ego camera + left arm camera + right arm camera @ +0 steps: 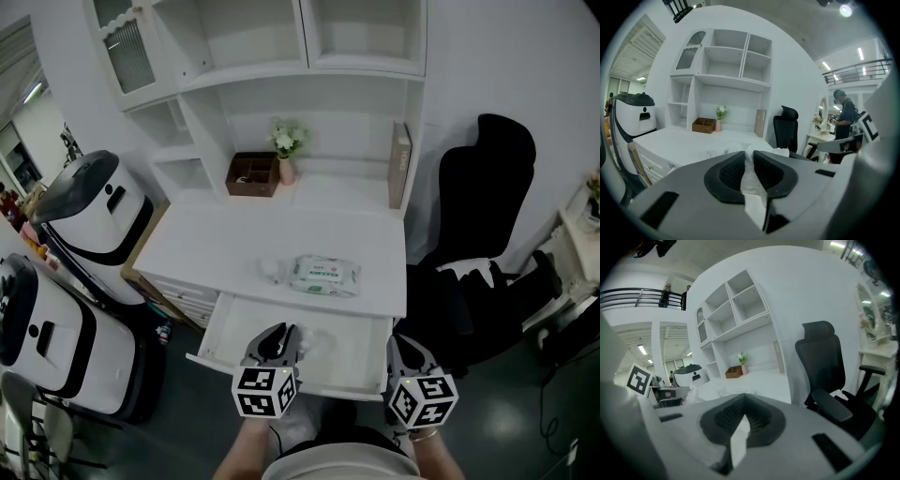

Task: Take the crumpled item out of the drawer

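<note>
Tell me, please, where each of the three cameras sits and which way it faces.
Head view: on the person's head, facing steeply down at the white desk and open drawer; left gripper, right gripper and forearms show.
Left gripper view: on the left gripper, facing along its jaws, shut on the crumpled item, toward the shelves.
Right gripper view: on the right gripper, facing along its shut, empty jaws toward the black chair.
Shared: both gripper views show the brown box and flowers.

No legible text, print on the wipes pack (325, 275) too small to read
</note>
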Demonstrator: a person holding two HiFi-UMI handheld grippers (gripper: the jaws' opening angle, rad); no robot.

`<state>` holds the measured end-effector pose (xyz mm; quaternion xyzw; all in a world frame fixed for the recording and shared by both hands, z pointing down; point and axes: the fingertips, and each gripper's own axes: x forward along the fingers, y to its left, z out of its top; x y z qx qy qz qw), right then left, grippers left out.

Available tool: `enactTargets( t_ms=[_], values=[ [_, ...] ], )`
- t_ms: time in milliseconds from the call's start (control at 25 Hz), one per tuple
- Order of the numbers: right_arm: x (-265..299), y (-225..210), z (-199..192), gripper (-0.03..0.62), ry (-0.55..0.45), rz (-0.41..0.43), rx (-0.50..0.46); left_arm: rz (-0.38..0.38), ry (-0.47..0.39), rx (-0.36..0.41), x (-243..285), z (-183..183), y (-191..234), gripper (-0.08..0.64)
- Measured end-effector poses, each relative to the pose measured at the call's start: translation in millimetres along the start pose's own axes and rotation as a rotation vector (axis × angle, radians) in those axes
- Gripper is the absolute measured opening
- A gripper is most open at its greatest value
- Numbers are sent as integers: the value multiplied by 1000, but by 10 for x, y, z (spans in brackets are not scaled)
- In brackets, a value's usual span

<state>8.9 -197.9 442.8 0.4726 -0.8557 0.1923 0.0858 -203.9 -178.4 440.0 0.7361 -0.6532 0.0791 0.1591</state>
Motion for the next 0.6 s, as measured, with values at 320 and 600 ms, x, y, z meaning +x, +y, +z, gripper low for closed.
enactTargets(
  t_ms=[320, 600],
  values=[
    [12, -17, -26, 2, 8, -10, 3, 8, -4, -5, -20, 4, 52, 54],
    [59, -25, -59, 2, 14, -9, 5, 14, -3, -4, 3, -12, 86, 52]
  ],
)
